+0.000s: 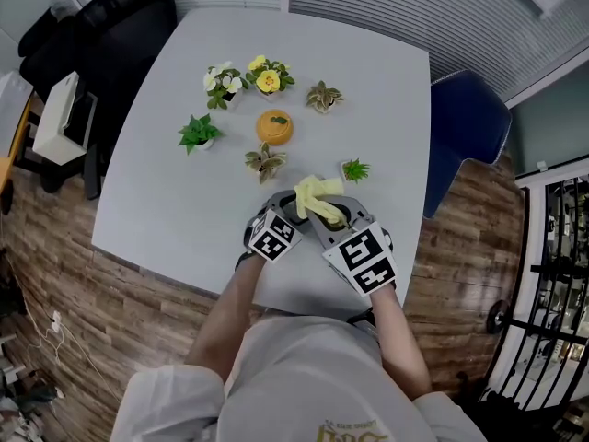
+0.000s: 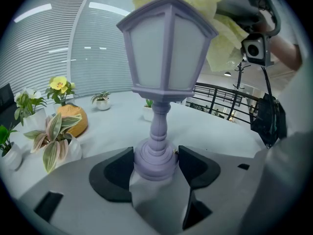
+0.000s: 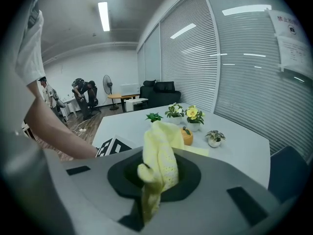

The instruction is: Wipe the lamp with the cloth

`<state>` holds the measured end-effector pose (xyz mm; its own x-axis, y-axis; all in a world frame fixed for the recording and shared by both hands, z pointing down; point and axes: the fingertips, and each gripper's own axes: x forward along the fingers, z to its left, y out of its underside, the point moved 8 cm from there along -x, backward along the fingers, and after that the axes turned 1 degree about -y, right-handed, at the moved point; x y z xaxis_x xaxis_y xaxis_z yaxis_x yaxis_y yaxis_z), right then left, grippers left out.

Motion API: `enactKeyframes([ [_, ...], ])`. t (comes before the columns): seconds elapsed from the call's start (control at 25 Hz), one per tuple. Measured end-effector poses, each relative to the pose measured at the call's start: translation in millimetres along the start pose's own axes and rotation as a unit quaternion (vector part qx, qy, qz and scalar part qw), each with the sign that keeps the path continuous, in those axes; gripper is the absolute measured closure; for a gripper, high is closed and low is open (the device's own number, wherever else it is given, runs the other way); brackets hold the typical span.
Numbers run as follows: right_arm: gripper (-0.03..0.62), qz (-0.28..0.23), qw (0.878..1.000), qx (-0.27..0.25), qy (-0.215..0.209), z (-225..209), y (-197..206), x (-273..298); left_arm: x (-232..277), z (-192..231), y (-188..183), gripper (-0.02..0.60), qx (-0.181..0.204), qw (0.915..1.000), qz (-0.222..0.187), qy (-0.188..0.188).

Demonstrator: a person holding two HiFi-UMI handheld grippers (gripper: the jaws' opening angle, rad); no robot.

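Left gripper (image 2: 155,166) jaws clamped on the round base of a lilac lantern-shaped lamp (image 2: 165,53), right gripper (image 3: 157,177) jaws pinching a pale yellow knitted cloth (image 3: 157,153), cloth draped over the lamp's roof at 12 o'clock, hiding its peak

The lamp (image 2: 166,58) looks matt plastic, the cloth (image 3: 159,153) knitted (openwork).

No text fully legible anywhere. In the right gripper view, on the window blinds, a white paper notice (image 3: 289,26) headed in red Chinese characters, too small to read. In the head view, gold print (image 1: 354,429) on the person's shirt, cut off at the frame edge and unreadable, and black-and-white square markers (image 1: 366,258) on the cubes, showing patterns only.
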<state>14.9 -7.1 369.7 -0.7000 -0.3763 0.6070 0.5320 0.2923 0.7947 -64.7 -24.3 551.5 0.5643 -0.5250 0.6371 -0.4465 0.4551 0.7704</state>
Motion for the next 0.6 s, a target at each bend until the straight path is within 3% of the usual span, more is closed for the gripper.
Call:
enactKeyframes([
  [0.6,0.559,-0.006,0.999,0.042,0.023,-23,19,-15,-1,-2,-1,0.29,0.0,1.0,0.0,0.0],
])
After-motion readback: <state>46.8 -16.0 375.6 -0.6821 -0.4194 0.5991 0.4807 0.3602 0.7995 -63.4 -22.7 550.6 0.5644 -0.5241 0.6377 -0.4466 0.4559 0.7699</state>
